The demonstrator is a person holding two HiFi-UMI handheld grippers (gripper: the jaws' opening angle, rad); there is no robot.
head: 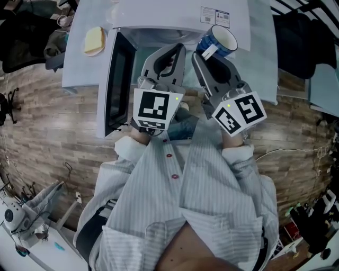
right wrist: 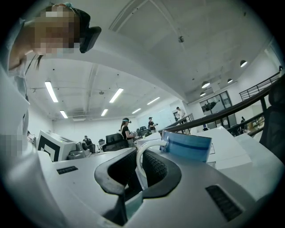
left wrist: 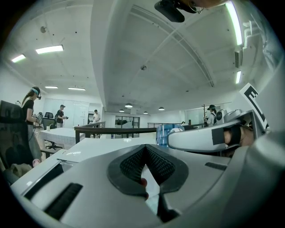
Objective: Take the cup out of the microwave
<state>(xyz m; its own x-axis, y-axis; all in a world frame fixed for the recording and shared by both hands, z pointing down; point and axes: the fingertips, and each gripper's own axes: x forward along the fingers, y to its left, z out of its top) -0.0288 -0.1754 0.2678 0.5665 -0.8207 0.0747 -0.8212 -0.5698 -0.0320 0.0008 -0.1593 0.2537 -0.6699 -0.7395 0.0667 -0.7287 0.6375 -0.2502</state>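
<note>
1. The cup (head: 218, 39) is being gripped by its white handle (right wrist: 139, 160) in the right gripper (head: 208, 54). The jaws are being pressed onto the loop, with only a narrow gap between the pads.
2. The cup is being held outside the cavity, over the front right corner of the microwave (head: 175, 13). It appears to be hanging just above the white top, though contact cannot be ruled out from these angles.
3. The left gripper (head: 177, 51) is being held level just beside the right one, in front of the opening. Its pads are being pressed together at the tips with nothing between them.
4. The door (head: 113, 79) is being shown swung wide open at the left, edge-on and near the left gripper, so that side is being hemmed in.
5. A pale yellow block (head: 94, 41), possibly a sponge, is being seen lying on the table (head: 79, 63) left of the microwave, well apart from the cup.
6. A dark railing (left wrist: 116, 130) and several standing people are being seen far behind in both gripper views.
</note>
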